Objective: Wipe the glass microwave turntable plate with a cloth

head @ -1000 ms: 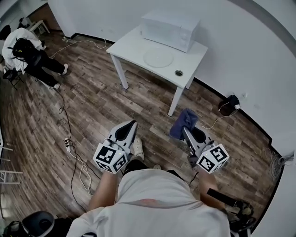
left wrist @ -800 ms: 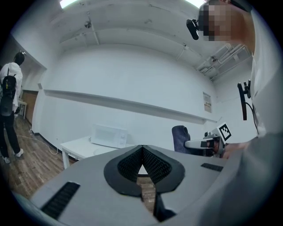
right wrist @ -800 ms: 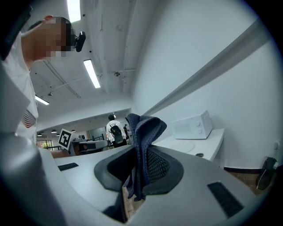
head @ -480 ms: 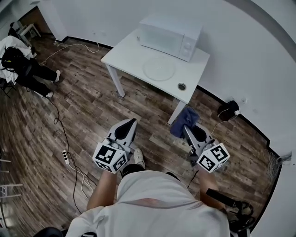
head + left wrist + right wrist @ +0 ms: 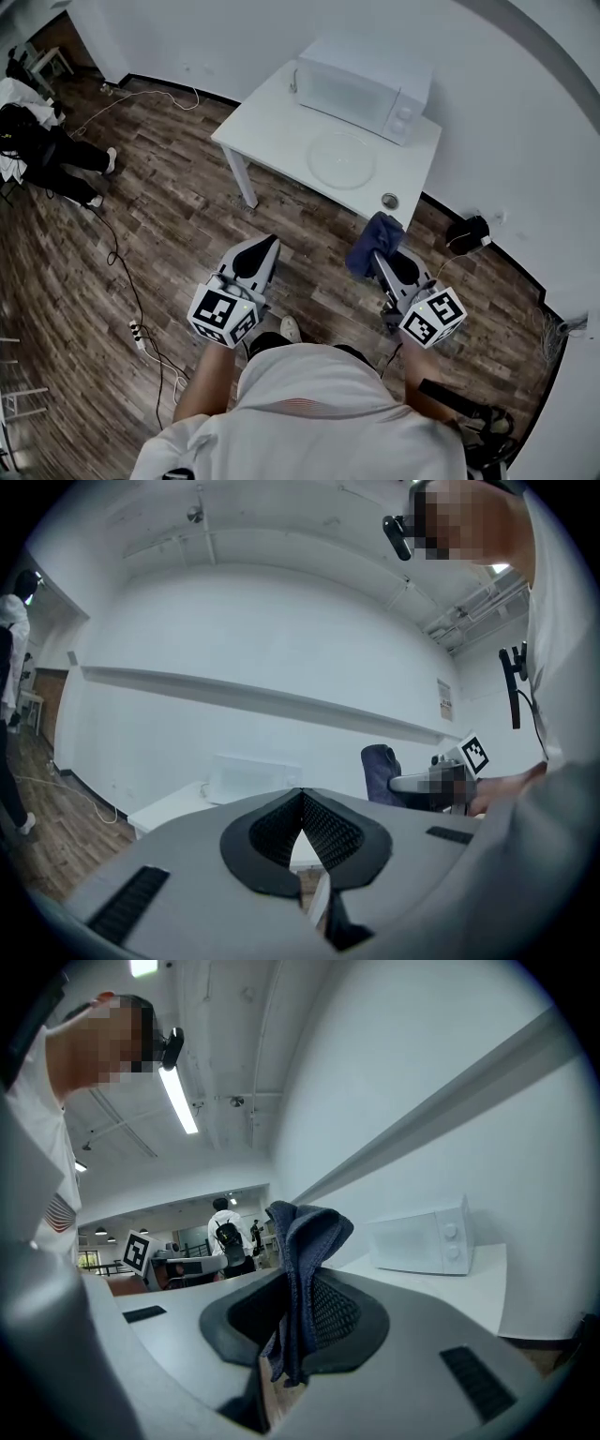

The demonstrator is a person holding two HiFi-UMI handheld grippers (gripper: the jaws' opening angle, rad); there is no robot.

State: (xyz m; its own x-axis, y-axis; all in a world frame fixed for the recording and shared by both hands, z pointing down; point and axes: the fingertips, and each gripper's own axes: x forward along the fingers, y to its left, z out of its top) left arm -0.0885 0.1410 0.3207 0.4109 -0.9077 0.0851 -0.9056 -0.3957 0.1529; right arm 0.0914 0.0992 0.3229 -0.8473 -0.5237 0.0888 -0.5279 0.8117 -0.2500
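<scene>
The glass turntable plate [image 5: 343, 157] lies flat on the white table [image 5: 272, 122], in front of the white microwave [image 5: 364, 86]. Both grippers are held over the wood floor, short of the table's near edge. My right gripper [image 5: 382, 251] is shut on a dark blue cloth [image 5: 373, 246], which stands bunched up out of the jaws [image 5: 305, 1269]. The left gripper [image 5: 258, 251] is shut with nothing in it; its black pads [image 5: 319, 827] meet at the tip. In the left gripper view the microwave [image 5: 253, 778] and the cloth [image 5: 382, 772] show ahead.
A small round metal ring [image 5: 390, 199] sits near the table's right corner. A person [image 5: 28, 141] sits at the far left. Cables [image 5: 122, 272] and a power strip [image 5: 139, 335] lie on the floor at left. A black object [image 5: 466, 230] rests by the wall.
The table and microwave have come nearer and shifted right in the head view. Both grippers keep their pose, the cloth still in the right one.
</scene>
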